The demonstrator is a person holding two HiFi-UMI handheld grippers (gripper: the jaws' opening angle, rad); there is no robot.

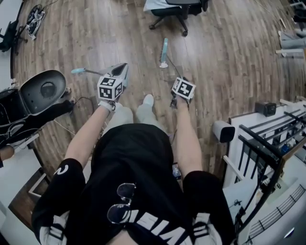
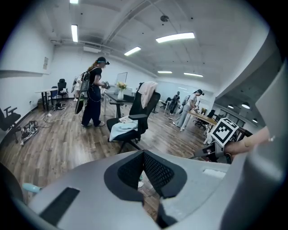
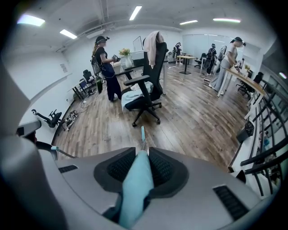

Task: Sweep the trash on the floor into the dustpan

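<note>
Standing, forearms (image 1: 88,131) stretched forward and down. Clamping the broom handle (image 3: 135,193) in the right gripper (image 3: 142,155), with the broom head (image 1: 165,49) on the floor (image 1: 215,57) short of a chair (image 1: 174,12). Holding the left gripper (image 2: 143,155) pinched shut, nothing seen between.

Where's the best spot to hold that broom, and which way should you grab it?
Probably the fat pale blue grip at the near end of the broom, coming from behind with a jaw on either side. It fills the pads, while the rest of it looks too thin to pinch well. The right hand-held gripper is shut there.
</note>
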